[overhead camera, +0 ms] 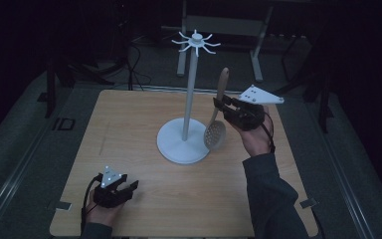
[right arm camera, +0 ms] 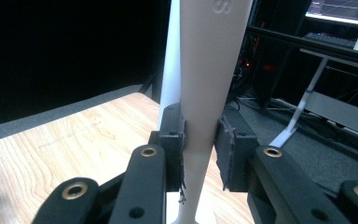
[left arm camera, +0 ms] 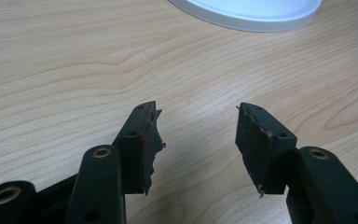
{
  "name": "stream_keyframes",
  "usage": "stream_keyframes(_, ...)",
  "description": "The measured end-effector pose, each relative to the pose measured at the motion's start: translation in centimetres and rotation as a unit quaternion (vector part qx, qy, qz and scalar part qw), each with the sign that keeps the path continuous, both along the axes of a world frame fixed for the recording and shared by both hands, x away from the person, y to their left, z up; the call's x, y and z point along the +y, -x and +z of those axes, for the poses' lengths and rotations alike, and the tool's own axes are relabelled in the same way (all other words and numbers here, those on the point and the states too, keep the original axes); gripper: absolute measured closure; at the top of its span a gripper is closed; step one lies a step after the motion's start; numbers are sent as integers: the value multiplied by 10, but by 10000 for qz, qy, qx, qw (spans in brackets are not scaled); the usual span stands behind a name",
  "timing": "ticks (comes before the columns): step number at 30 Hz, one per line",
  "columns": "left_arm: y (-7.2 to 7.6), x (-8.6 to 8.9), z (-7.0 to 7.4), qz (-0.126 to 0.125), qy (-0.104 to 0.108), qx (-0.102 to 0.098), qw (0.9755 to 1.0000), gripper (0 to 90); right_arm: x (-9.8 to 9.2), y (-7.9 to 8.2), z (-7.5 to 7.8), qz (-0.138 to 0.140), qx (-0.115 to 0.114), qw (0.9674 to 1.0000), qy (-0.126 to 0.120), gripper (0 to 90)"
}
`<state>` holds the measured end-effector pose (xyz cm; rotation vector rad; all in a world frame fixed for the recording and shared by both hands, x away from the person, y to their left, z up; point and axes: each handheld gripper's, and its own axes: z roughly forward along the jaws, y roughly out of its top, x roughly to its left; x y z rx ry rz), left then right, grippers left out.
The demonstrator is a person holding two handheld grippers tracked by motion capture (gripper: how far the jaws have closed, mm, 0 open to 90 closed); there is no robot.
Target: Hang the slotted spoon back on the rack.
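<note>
A slotted spoon with a pale handle is held upright beside the white hook stand, bowl down near the stand's round base. My right gripper is shut on the handle about midway up. In the right gripper view the handle runs up between the jaws of the right gripper, with the stand's pole just behind it. My left gripper rests low at the table's front left. Its jaws stand apart with nothing between them, over bare wood.
The wooden table carries the stand, whose base lies ahead of the left gripper. Hooks ring the stand's top. A desk frame and cables stand in the dark behind the table.
</note>
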<state>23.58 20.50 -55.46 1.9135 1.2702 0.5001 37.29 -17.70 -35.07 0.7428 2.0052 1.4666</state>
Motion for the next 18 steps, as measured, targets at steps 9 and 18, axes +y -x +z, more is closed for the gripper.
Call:
stream_keyframes(9, 0, 0, 0, 8, -4, -7, 10000, 486, 3, -4, 7, 22, 34, 9999, -144, 736)
stream_keyframes(18, 0, 1, 0, 32, 19, -18, 10000, 485, 12, -12, 11, -21, 67, 9998, -173, 736)
